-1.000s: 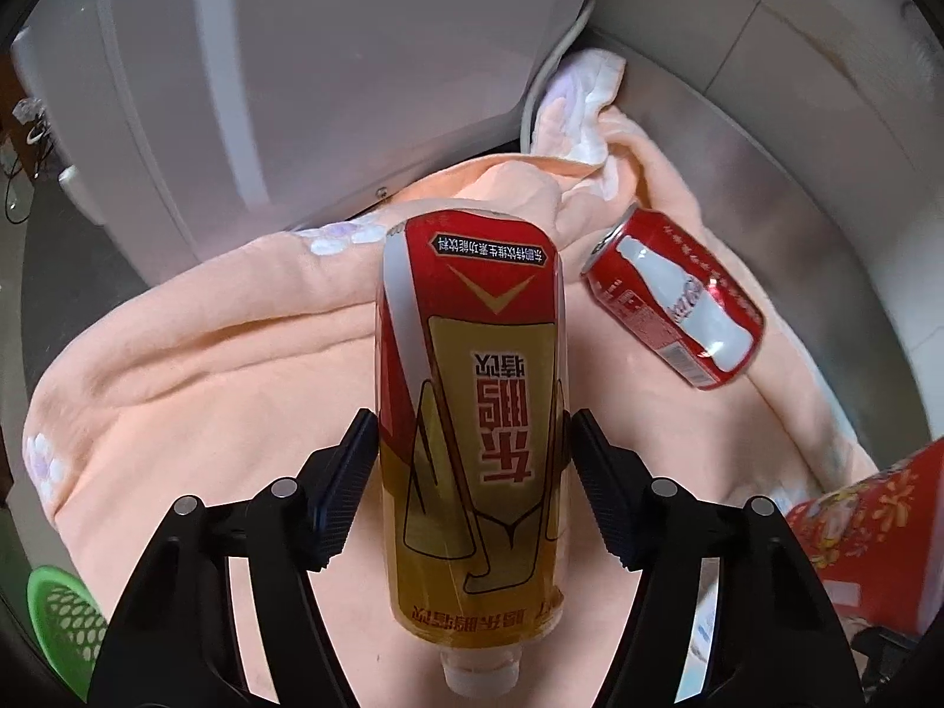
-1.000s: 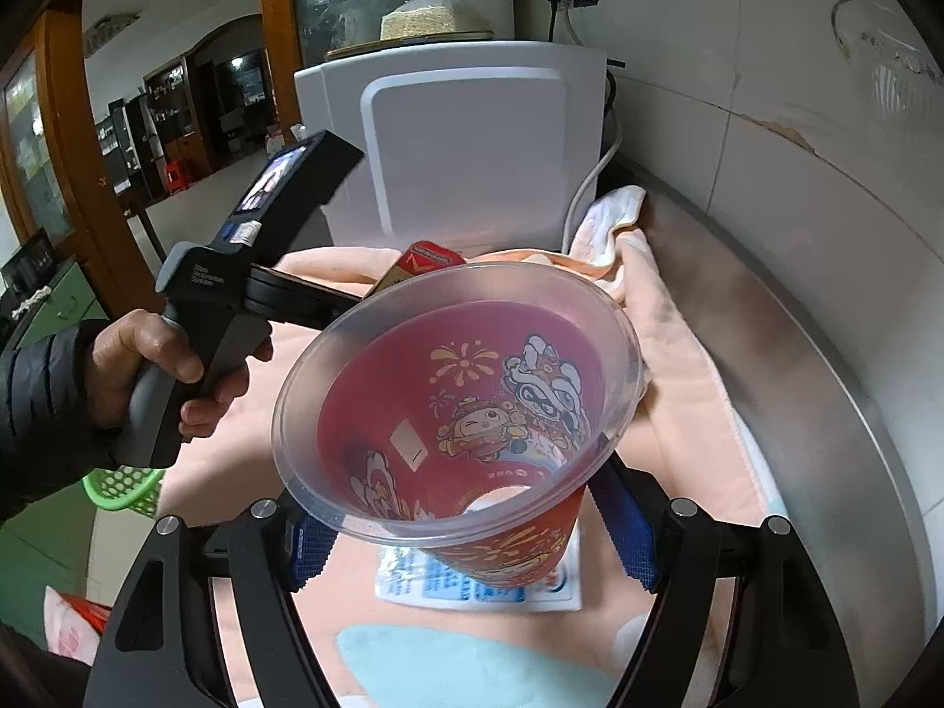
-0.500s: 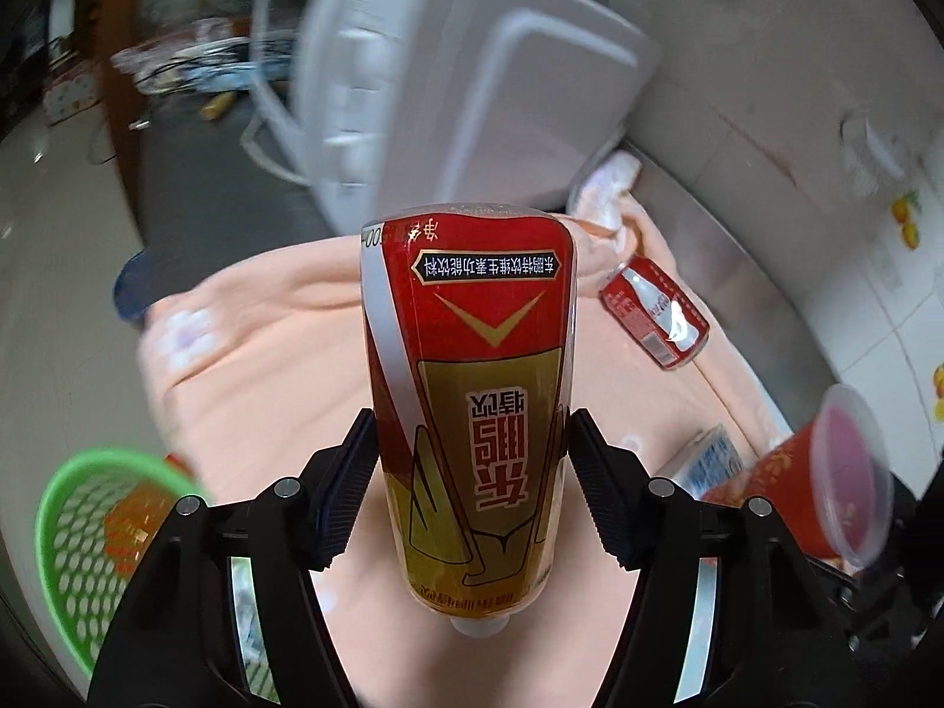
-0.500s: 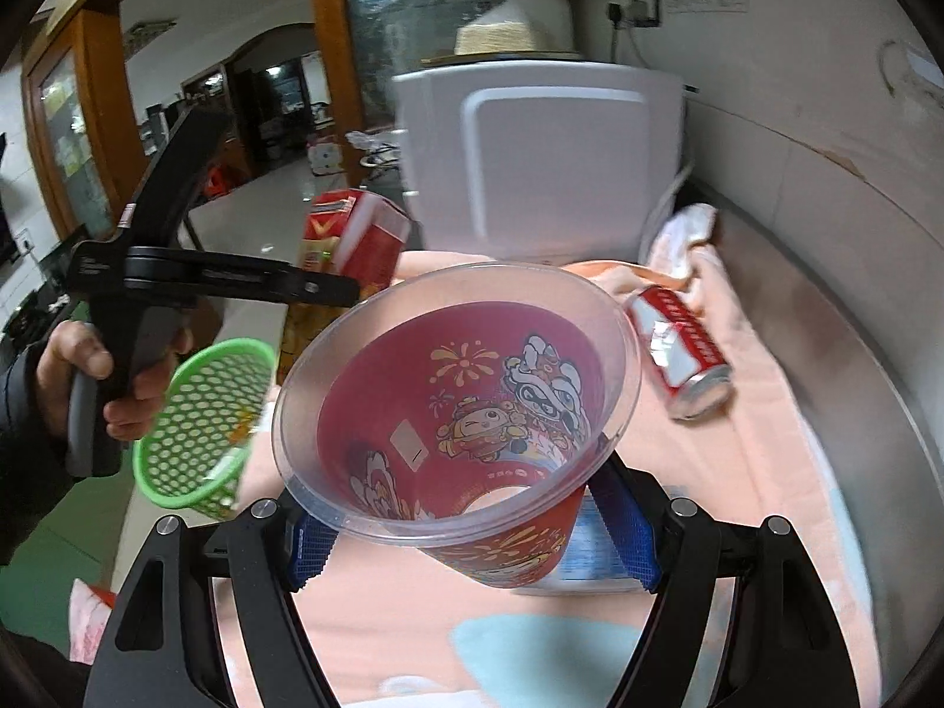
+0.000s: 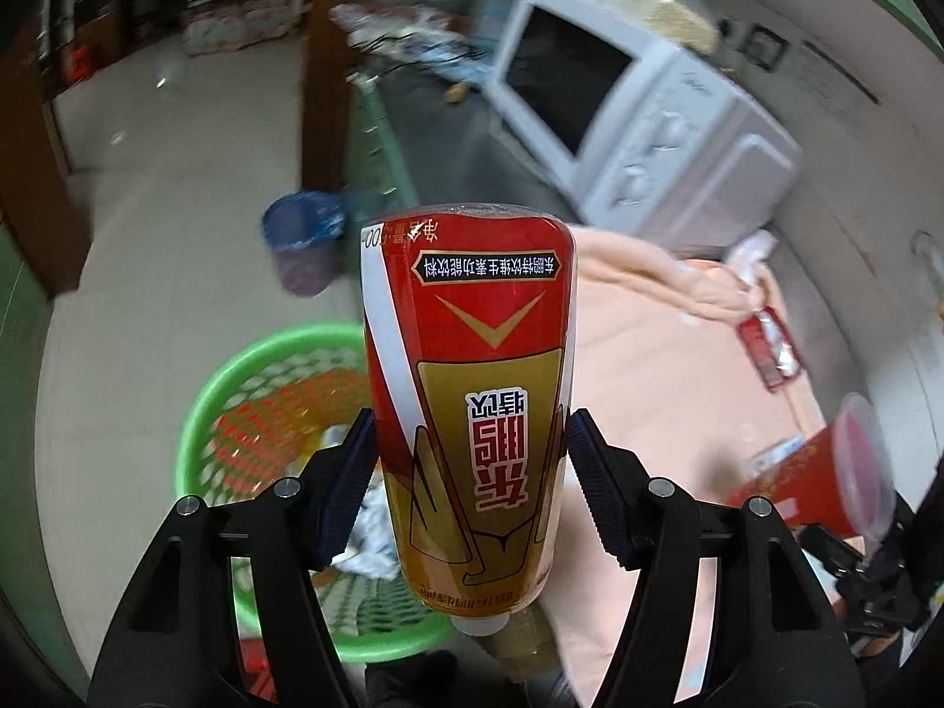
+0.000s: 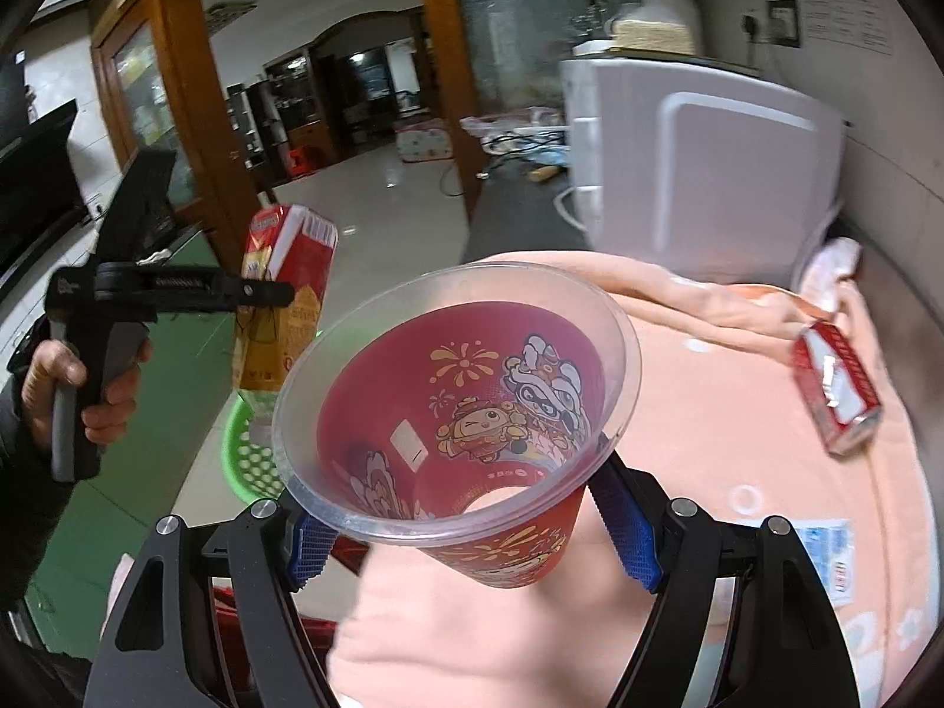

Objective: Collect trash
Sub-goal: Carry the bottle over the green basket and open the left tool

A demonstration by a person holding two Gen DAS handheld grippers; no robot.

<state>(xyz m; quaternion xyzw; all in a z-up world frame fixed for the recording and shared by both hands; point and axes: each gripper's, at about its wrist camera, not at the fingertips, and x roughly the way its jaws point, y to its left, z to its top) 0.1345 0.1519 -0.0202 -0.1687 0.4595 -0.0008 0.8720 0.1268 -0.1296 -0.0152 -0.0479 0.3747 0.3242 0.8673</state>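
My left hand-held gripper [image 5: 469, 487] is clamped mid-body on an energy drink bottle [image 5: 469, 407], light but slick; the right hand-held gripper [image 6: 466, 528] pinches a flimsy plastic cup [image 6: 457, 413] below its rim.

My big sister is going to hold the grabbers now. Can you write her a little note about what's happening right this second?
Left gripper: jaws shut on the red-and-gold drink bottle, held cap-down beside the counter, near the green basket on the floor.
Right gripper: jaws shut on the red cartoon cup, above the peach towel.
Done: some trash already lies in the basket.
Left: drop the bottle and the cup in the basket, then fetch the red can and the white-and-blue packet lying on the towel.
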